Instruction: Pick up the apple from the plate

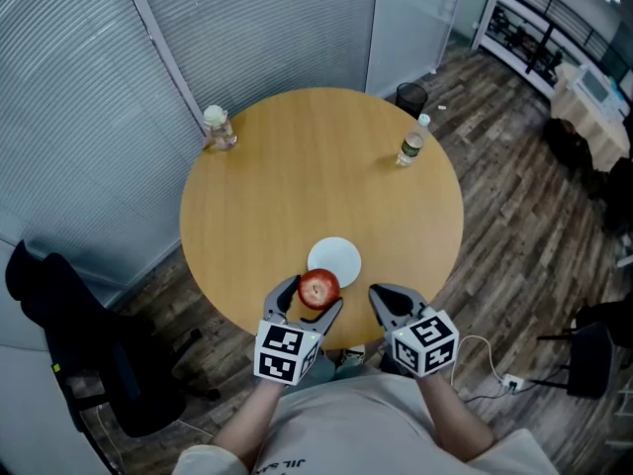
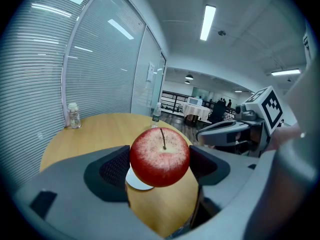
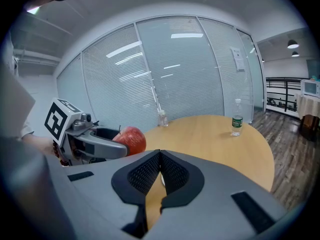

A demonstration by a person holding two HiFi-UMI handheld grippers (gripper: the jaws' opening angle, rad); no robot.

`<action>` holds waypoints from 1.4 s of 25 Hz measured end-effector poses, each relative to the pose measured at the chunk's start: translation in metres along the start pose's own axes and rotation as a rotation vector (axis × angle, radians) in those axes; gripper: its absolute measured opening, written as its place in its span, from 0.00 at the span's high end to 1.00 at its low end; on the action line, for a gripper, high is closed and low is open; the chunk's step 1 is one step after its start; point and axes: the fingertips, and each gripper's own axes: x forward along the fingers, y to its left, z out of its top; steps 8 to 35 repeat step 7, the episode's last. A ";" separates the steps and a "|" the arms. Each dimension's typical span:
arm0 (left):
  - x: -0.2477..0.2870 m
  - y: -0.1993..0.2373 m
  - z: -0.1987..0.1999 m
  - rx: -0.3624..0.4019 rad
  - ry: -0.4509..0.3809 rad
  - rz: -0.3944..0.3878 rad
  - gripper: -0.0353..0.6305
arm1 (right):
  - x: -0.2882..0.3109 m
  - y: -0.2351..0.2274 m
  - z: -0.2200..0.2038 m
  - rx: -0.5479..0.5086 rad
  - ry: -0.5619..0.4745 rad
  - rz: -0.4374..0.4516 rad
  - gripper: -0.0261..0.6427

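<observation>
Now L gripper (image 1: 311,301) clamps apple (image 2: 160,156) across its mid-girth, just over near rim of plate (image 1: 338,255) on table (image 1: 297,166); R gripper (image 3: 160,173) jaws together, empty; apple prob. firm, smooth, light-ish, bruisable, so mod. squeeze at widest part suits.

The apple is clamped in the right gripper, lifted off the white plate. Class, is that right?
Not quite: the left gripper clamps the apple, lifted off the white plate, as the left gripper view shows. The right gripper is shut, empty.
</observation>
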 end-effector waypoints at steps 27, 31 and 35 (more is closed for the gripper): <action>0.001 0.002 0.003 0.002 -0.001 -0.004 0.39 | 0.002 -0.003 0.005 -0.007 -0.001 -0.007 0.92; 0.001 0.002 0.003 0.002 -0.001 -0.004 0.39 | 0.002 -0.003 0.005 -0.007 -0.001 -0.007 0.92; 0.001 0.002 0.003 0.002 -0.001 -0.004 0.39 | 0.002 -0.003 0.005 -0.007 -0.001 -0.007 0.92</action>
